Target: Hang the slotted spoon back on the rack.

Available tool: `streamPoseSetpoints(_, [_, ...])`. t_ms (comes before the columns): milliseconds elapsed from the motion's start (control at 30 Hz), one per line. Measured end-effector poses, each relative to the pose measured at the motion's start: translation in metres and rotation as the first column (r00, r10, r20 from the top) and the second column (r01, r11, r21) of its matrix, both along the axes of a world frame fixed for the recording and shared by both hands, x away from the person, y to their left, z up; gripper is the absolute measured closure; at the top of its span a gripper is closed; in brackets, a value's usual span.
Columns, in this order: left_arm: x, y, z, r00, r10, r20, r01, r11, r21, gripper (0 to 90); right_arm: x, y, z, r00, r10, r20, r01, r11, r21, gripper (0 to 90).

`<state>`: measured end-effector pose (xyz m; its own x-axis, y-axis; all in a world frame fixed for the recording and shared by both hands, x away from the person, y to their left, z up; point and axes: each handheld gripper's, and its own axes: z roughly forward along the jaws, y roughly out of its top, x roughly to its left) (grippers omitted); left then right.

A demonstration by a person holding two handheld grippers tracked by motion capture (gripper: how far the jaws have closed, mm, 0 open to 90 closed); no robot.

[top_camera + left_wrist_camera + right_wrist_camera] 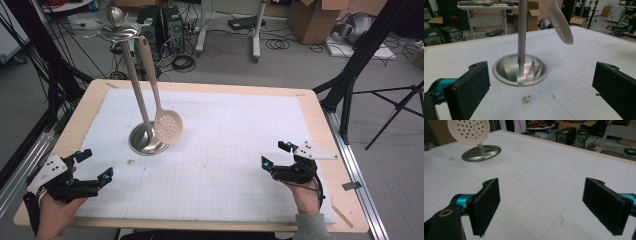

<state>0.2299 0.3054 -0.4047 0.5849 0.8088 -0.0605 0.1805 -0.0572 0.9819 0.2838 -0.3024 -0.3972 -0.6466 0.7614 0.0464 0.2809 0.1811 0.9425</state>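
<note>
A steel utensil stand (135, 90) with a round base (520, 69) rises from the white mat at the left centre. From its top ring hangs a cream slotted spoon (167, 126), its perforated head (469, 130) just above the base. My left gripper (97, 165) rests open near the table's front left corner, pointing at the stand's base with nothing between its jaws. My right gripper (276, 154) is open at the front right, also holding nothing, aimed across the mat toward the stand.
A white gridded mat (225, 150) covers the wooden table (320, 115). A small dark smudge (526, 99) lies on the mat in front of the stand. Black tripod legs (395, 110), cables and cardboard boxes stand on the floor beyond the table.
</note>
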Motion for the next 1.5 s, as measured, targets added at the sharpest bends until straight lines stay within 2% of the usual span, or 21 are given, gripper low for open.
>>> streamPoseSetpoints(133, [0.001, 0.000, -0.001, 1.0000, 0.003, -0.009, -0.003, 1.0000, 0.002, 1.7, -0.001, -0.004, -0.003, 0.9996, -0.021, -0.020, 0.022, 0.999, 0.027, 12.6])
streamPoseSetpoints(367, [0.001, 0.004, -0.003, 0.9999, 0.010, -0.012, -0.010, 0.9999, -0.004, 1.7, -0.003, -0.008, -0.005, 0.9991, -0.041, -0.007, 0.041, 0.999, 0.003, 12.5])
streamPoseSetpoints(567, [0.001, 0.006, -0.003, 0.9998, 0.016, -0.013, -0.016, 0.9998, -0.007, 1.7, -0.007, -0.021, -0.009, 0.9977, -0.067, -0.013, 0.067, 0.997, 0.023, 12.5])
streamPoseSetpoints(867, [0.001, 0.006, -0.005, 0.9997, 0.018, -0.019, -0.018, 0.9998, -0.006, 1.7, -0.016, -0.035, -0.016, 0.9951, -0.097, -0.019, 0.098, 0.995, 0.025, 12.1])
streamPoseSetpoints(967, [0.001, 0.007, -0.005, 0.9996, 0.019, -0.020, -0.020, 0.9998, -0.005, 1.7, -0.018, -0.038, -0.019, 0.9937, -0.109, -0.027, 0.110, 0.993, 0.037, 12.0])
streamPoseSetpoints(1333, [-0.001, 0.016, -0.007, 0.9986, 0.049, -0.023, -0.049, 0.9987, -0.016, 1.7, -0.024, -0.051, -0.023, 0.9892, -0.146, -0.010, 0.147, 0.988, 0.051, 12.0])
streamPoseSetpoints(1500, [-0.001, 0.021, -0.009, 0.9973, 0.069, -0.025, -0.069, 0.9975, -0.012, 1.7, -0.027, -0.058, -0.024, 0.9847, -0.174, -0.008, 0.174, 0.981, 0.088, 12.0])
